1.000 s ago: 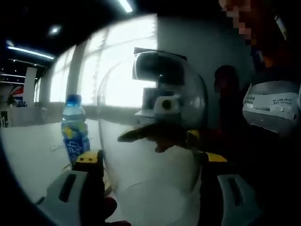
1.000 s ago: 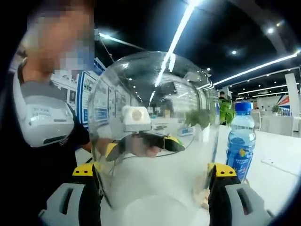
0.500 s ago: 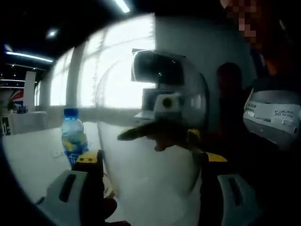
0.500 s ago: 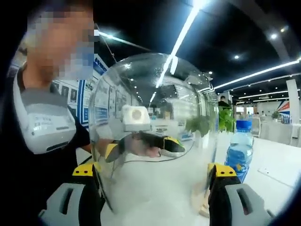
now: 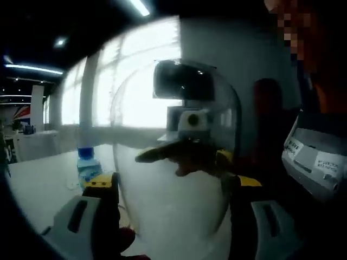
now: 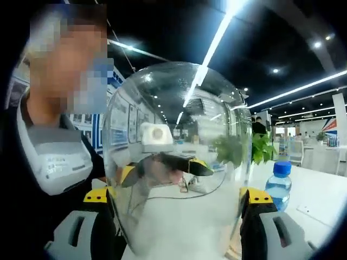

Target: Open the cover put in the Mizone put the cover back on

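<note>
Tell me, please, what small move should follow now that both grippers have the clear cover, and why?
Probably set the clear dome cover aside on the white table. Both the left gripper and the right gripper grip it in the air, while the Mizone bottle stands unheld on the table, so a gripper must be freed.

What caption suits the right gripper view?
Right gripper holds a clear dome cover; a Mizone bottle stands on the white table.
</note>
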Tool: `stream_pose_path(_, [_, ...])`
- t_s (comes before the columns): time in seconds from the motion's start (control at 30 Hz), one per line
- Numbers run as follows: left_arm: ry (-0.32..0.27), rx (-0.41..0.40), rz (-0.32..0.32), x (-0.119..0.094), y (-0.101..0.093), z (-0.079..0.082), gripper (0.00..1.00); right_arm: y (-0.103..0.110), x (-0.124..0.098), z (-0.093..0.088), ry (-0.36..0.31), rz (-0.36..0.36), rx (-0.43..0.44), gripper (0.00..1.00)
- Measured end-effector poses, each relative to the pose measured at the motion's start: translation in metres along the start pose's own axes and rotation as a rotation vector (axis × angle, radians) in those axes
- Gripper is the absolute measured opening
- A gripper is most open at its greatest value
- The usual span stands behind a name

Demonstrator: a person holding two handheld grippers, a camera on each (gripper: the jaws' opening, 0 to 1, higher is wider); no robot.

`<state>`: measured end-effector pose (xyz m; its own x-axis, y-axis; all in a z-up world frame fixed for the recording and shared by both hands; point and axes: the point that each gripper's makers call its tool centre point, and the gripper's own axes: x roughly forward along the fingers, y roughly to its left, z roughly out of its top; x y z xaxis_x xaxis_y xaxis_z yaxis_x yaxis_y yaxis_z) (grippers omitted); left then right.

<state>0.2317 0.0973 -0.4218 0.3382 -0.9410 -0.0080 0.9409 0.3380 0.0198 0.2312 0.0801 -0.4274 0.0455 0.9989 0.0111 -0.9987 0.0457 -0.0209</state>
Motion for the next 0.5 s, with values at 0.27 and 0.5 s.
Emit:
stream_pose_path(0.27, [0.056, 0.042, 0.030, -0.002, 0.002, 0.030, 0.70, -0.002, 0.005, 0.036, 0.041, 0.014, -0.064, 0.90])
stream_pose_path(0.5, [0.040, 0.079, 0.044, -0.003, 0.008, 0.062, 0.71, -0.009, 0.007, 0.068, 0.048, 0.011, -0.114, 0.90])
